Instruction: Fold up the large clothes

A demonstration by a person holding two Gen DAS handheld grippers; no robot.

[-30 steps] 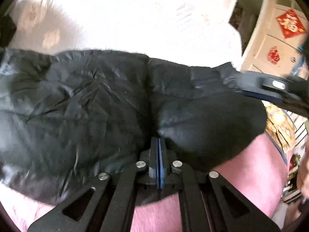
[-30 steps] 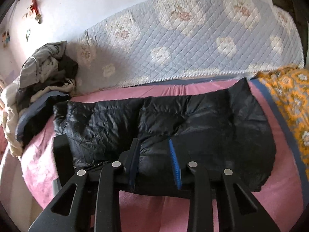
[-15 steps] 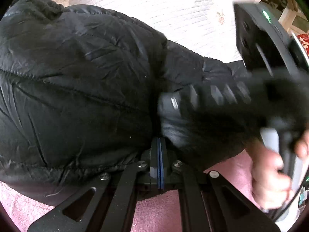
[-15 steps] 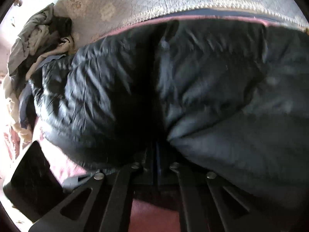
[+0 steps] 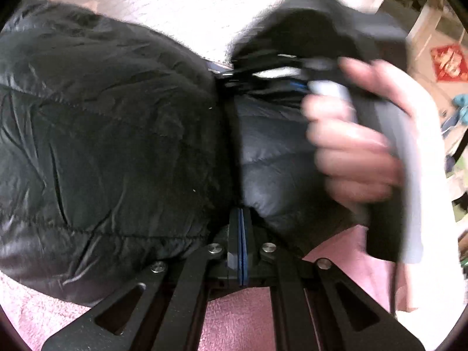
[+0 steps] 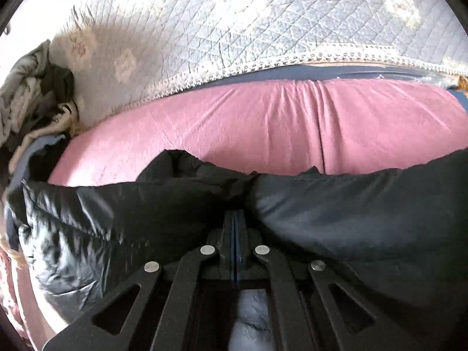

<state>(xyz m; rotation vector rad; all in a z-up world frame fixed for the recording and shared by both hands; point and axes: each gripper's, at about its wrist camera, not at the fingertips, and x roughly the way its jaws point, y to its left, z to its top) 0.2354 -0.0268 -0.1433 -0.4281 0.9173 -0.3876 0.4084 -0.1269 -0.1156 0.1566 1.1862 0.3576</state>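
The left wrist view alone shows the person's right hand (image 5: 359, 143), blurred, wrapped round the handle of the right tool (image 6: 235, 219), close above the black jacket (image 5: 111, 134). The right wrist view alone shows the pink bed (image 6: 263, 128) beyond the jacket's edge, the quilted cover (image 6: 263, 20) standing behind it, and a clothes pile (image 6: 32, 93) at the far left. The left tool (image 5: 239, 219) is clamped narrow on a jacket fold, fabric bulging to both sides of its fingers. The right tool is likewise pinched tight on the jacket's edge, with the padded cloth draped across and under it.
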